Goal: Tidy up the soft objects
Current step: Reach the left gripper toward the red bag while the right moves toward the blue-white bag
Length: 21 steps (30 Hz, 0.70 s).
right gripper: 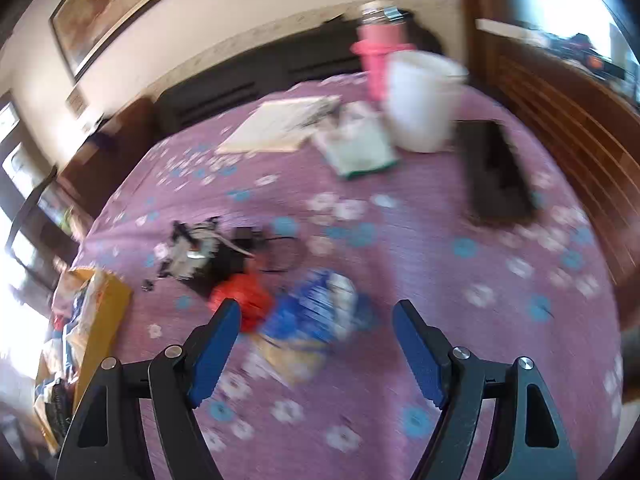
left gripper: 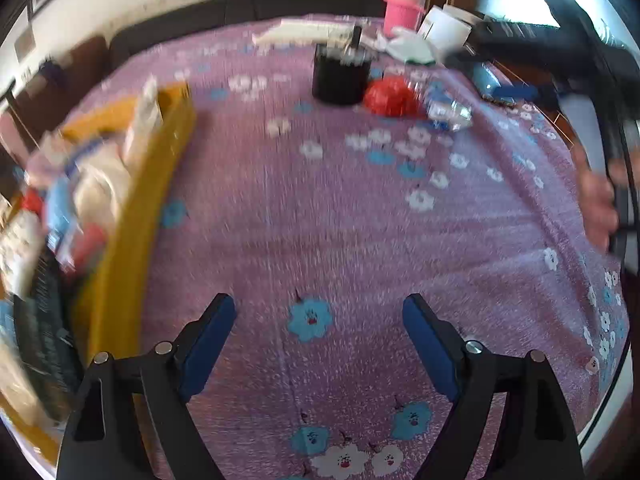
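A red soft bag (left gripper: 390,97) and a blue-and-white packet (left gripper: 444,106) lie on the purple flowered cloth (left gripper: 320,220) far ahead of my left gripper (left gripper: 320,312), which is open and empty. A yellow box (left gripper: 132,208) with several soft packets stands at its left. In the right wrist view my right gripper (right gripper: 316,316) is open and empty just above the blue-and-white packet (right gripper: 320,312); the red bag (right gripper: 244,300) lies by its left finger. The yellow box (right gripper: 100,320) is at far left. Both views are blurred.
A black pot (left gripper: 340,76), a pink bottle (left gripper: 402,6), a white tub (right gripper: 420,100), a green-edged packet (right gripper: 356,144), a flat white sheet (right gripper: 280,124), a dark flat case (right gripper: 496,172) and a black tangled item (right gripper: 208,252) lie on the cloth. A person's hand (left gripper: 596,200) is at right.
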### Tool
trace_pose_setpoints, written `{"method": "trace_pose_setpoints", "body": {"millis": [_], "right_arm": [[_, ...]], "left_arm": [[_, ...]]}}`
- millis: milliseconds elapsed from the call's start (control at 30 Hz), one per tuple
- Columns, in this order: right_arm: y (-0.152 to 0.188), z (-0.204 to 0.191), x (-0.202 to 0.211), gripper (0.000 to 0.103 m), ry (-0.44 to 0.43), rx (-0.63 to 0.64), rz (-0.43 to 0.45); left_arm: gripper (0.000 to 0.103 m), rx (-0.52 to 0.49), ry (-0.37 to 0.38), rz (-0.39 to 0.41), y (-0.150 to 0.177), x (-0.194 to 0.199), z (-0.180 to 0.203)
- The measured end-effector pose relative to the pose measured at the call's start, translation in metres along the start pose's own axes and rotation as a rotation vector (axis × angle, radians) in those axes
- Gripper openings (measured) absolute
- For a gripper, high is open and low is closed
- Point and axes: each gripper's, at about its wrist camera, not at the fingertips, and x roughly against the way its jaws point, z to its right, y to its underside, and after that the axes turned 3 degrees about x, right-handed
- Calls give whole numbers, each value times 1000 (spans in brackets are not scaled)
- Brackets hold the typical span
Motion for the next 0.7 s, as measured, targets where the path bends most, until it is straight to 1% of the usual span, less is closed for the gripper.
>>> {"method": "trace_pose_setpoints", "body": {"millis": [67,100,133,200,267,300,367,400,467,533,567,633,667,700], "right_arm": [[-10,-16,-18,82,-9,59,-50],[-15,-25,-29,82,-16,99,-84],[-17,-31,-36,82,-14,123,-98],[-19,-43,-50,82,-1,174,-124],[-18,-51,-60,82,-5,193,-146],[-17,-54,-64,82,-22,194,-158],[-12,-61,-64,82,-102,195,-179],[-10,-66,-64,82,-164,197,-199],[-1,-74,-58,82,-293,202,-243],[13,-87,-42,82,-466,232,-302],[19,-90,-28,82,-522,247,-303],[23,-84,-3,82,-540,246,-246],[22,-73,11,82,-521,217,-202],[19,-59,22,82,-469,178,-156]], "left_arm": [[98,-3,-11,12,4,-1,2],[99,-16,-27,15,6,-1,5],[100,-23,-36,13,6,-1,7],[103,-20,-27,6,6,-2,6],[103,-20,-27,7,6,0,6],[103,-21,-29,6,6,0,6],[103,-23,-30,5,6,-1,6],[103,-23,-30,5,6,-1,6],[103,-23,-30,5,6,-1,6],[103,-23,-30,5,6,-1,6],[103,-23,-30,5,6,-1,6],[103,-23,-30,5,5,-1,6],[103,-23,-30,5,6,-1,6],[103,-23,-31,5,6,-1,6]]}}
